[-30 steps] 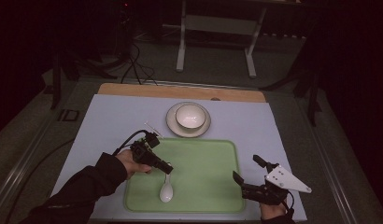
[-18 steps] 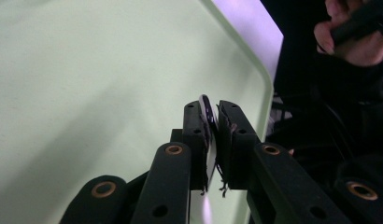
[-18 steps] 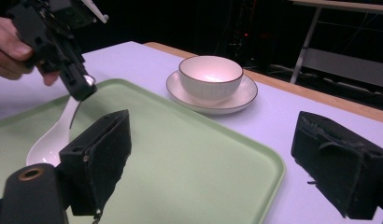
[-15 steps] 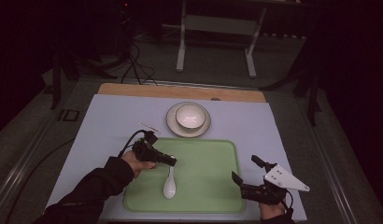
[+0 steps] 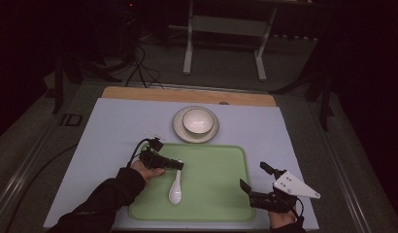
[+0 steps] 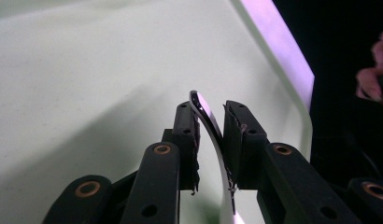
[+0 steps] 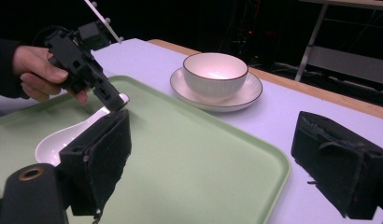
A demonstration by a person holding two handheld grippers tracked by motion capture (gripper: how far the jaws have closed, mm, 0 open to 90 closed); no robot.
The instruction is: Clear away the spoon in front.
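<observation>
Tabletop (image 5: 114, 126) carries green tray (image 5: 211, 194), plate and bowl (image 5: 196, 121) behind it. Spoon (image 5: 175, 189) lies on tray. Left gripper (image 5: 175, 165) jaws have just been opening, handle tip between them, barely gripped. Right gripper (image 5: 255, 187) jaws wide, empty. Risk: pulling away could drag or flip the spoon.

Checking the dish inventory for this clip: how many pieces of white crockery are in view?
3. A white bowl sits on a saucer on the table beyond the green tray; a white soup spoon lies on the tray's left half. Nothing seems hidden.
</observation>
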